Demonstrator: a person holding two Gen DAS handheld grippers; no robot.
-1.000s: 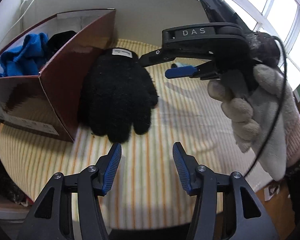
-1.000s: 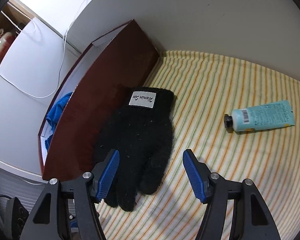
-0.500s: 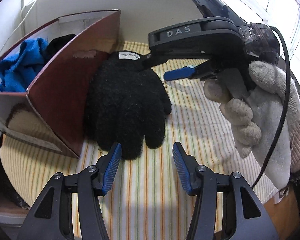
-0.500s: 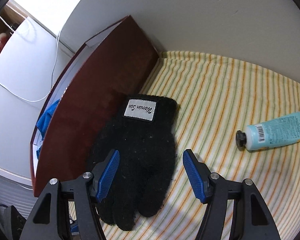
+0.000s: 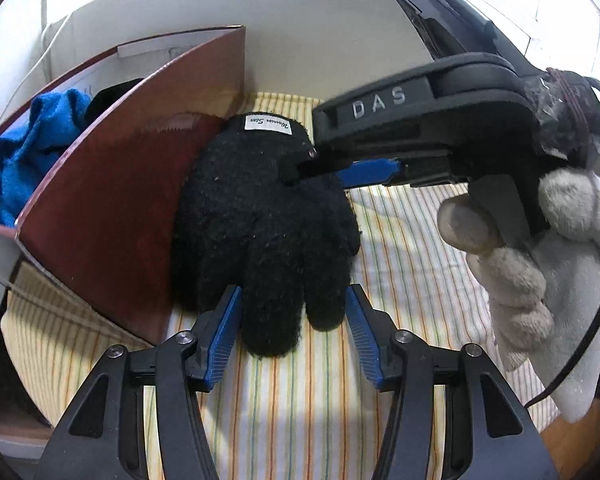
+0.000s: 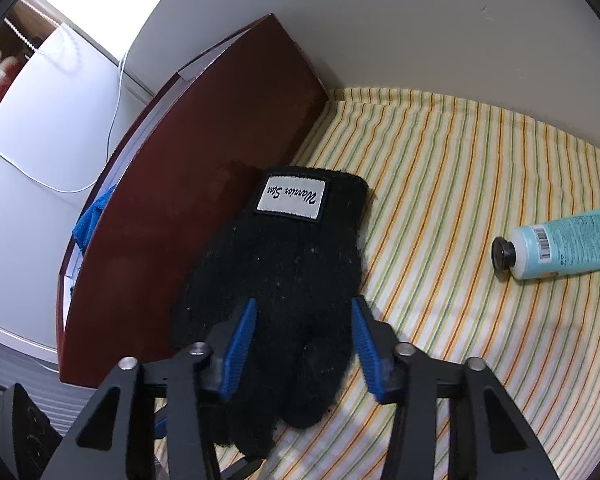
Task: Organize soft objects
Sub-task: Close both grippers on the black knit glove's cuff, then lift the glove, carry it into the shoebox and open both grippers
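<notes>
Striped cloth [image 6: 460,184] carries a black glove [image 6: 284,264] against the box [image 6: 172,216] at its left edge, straddled by the right gripper [image 6: 304,344], jaws just narrowed and seemingly pressing it, while the left gripper [image 5: 292,336] is held apart.
</notes>
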